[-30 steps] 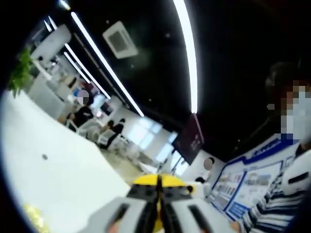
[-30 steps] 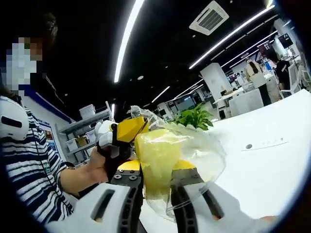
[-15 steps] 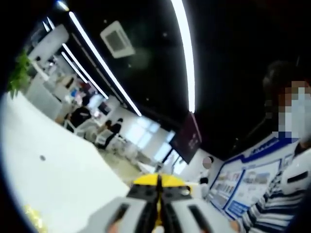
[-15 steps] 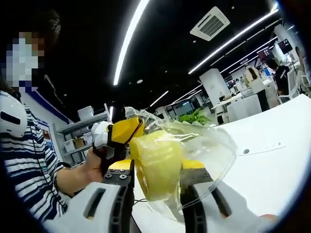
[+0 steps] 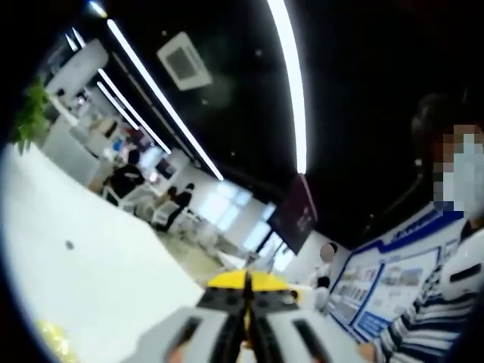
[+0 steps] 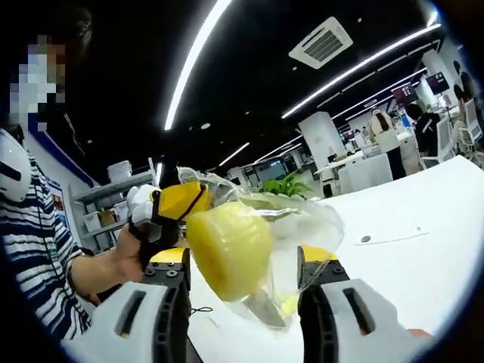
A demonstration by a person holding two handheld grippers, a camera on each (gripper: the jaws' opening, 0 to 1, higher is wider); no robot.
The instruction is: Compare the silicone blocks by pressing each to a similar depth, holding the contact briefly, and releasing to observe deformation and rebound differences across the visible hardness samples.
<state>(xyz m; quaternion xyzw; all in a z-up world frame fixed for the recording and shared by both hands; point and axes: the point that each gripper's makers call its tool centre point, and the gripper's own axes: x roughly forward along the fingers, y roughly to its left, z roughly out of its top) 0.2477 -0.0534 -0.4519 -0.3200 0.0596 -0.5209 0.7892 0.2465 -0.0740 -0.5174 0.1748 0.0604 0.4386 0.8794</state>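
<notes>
The right gripper point(image 6: 242, 302) stands with its jaws spread wide; the yellow block point(image 6: 229, 246), inside a clear bag point(image 6: 302, 234), sits between them. It is nearer the jaw on the view's left and looks clear of the other; contact on the near side cannot be confirmed. The block's long axis runs roughly upward along the jaws, tilted slightly.

The left gripper point(image 6: 170, 212) enters the right gripper view from the left and pinches the bag's upper edge just beside the block (it carries the load). In the left gripper view its jaws point(image 5: 247, 318) are clenched together, with no gap visible.

The next press therefore turns on closing the right jaws sideways across the block; the right gripper is nearer.

Behind lies a white table point(image 6: 423, 249). No writing is readable.
</notes>
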